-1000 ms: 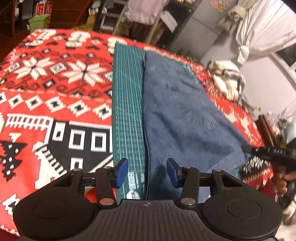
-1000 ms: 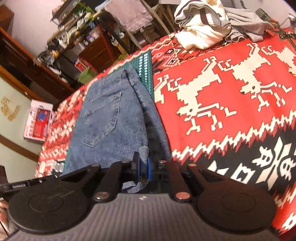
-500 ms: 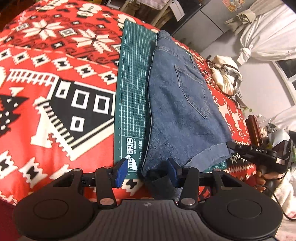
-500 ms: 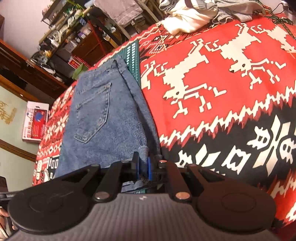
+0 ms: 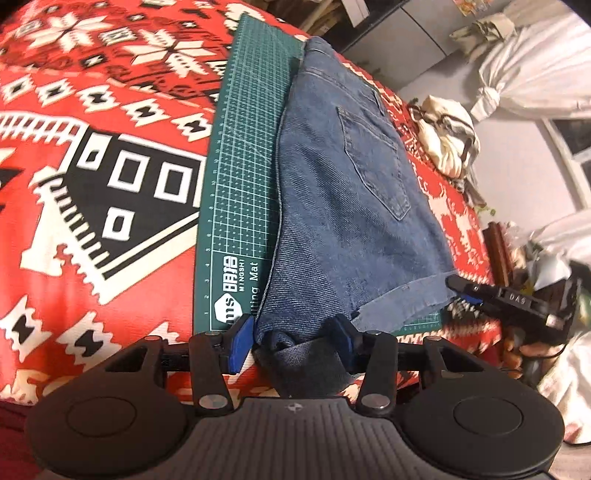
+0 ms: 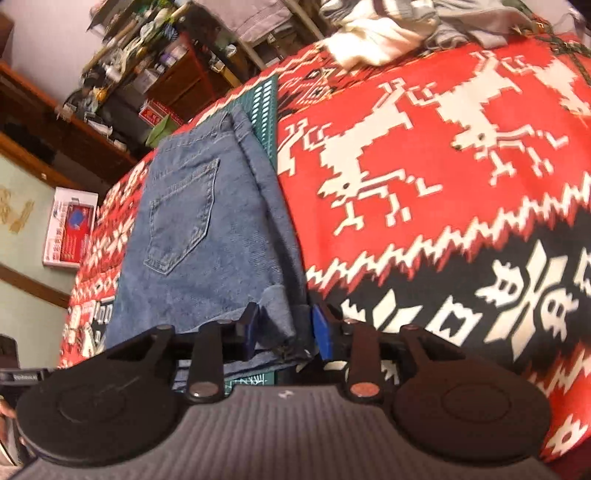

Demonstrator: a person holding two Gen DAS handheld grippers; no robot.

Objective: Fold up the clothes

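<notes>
Folded blue jeans [image 5: 343,206] lie back pocket up on a green cutting mat [image 5: 240,177] atop a red patterned blanket. My left gripper [image 5: 291,338] is open at the near end of the jeans, and a fold of denim bulges between its blue pads. In the right wrist view the jeans [image 6: 199,236] stretch away from my right gripper [image 6: 286,332], which is open with the cuffed hem lying loose between its fingers. That right gripper [image 5: 480,295] also shows at the hem's right corner in the left wrist view.
The red blanket [image 6: 443,184] covers the whole surface to the right of the jeans. A pile of pale clothes [image 6: 388,33] sits at its far edge. A cream bag [image 5: 447,136] lies beyond the jeans. Cluttered shelves [image 6: 147,55] stand behind.
My right gripper has gone from shut on the jeans hem to open, leaving the hem lying on the mat. My left gripper drew back to the near end of the jeans.
</notes>
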